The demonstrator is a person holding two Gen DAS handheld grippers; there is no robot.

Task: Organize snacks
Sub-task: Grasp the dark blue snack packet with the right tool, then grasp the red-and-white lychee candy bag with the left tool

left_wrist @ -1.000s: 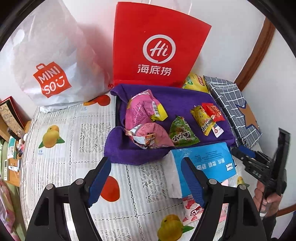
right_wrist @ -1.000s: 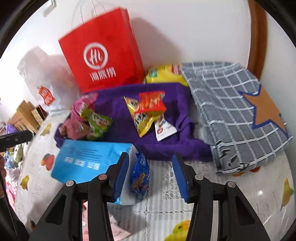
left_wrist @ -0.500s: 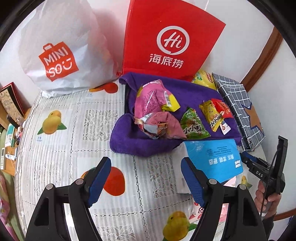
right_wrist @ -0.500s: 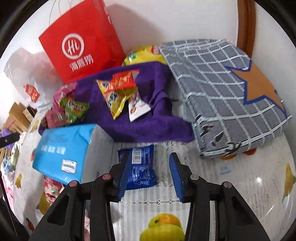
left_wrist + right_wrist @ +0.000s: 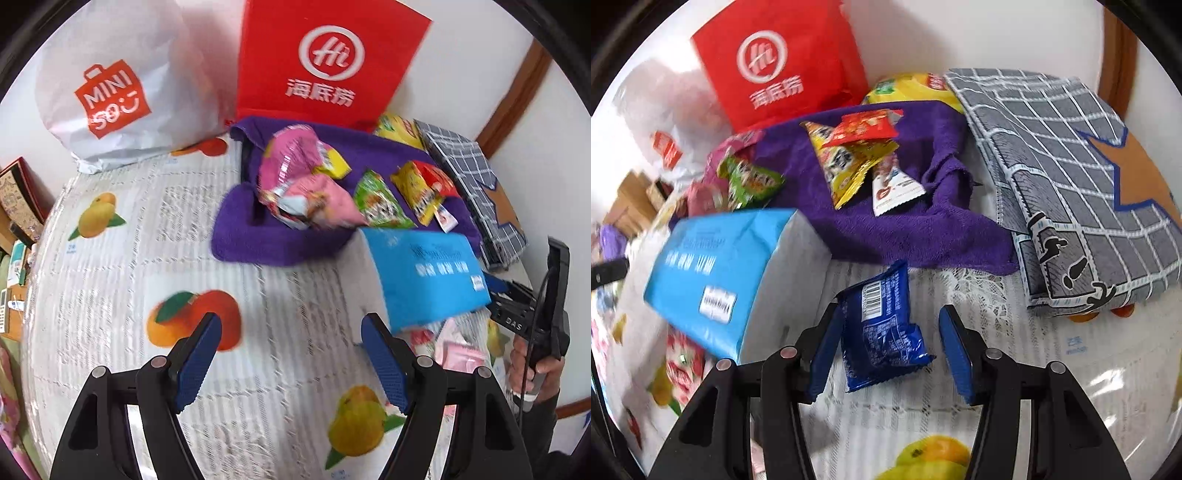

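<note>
Bright, even daylight fills both fisheye views, whose black rounded corners bend the edges, while motion blur smears the tablecloth (image 5: 110, 280) and blue pack (image 5: 713, 273) (print unreadable), soft shadows sit behind the red bag (image 5: 332, 59), and faint glare whitens the wall.

White wall (image 5: 461, 66) with brown wooden trim (image 5: 513, 92); fruit-print lace tablecloth (image 5: 122, 266), daylight.

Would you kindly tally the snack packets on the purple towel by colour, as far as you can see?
Pink: 2
Green: 1
Yellow: 1
Red: 1
White: 1
Total: 6 on the purple towel
</note>
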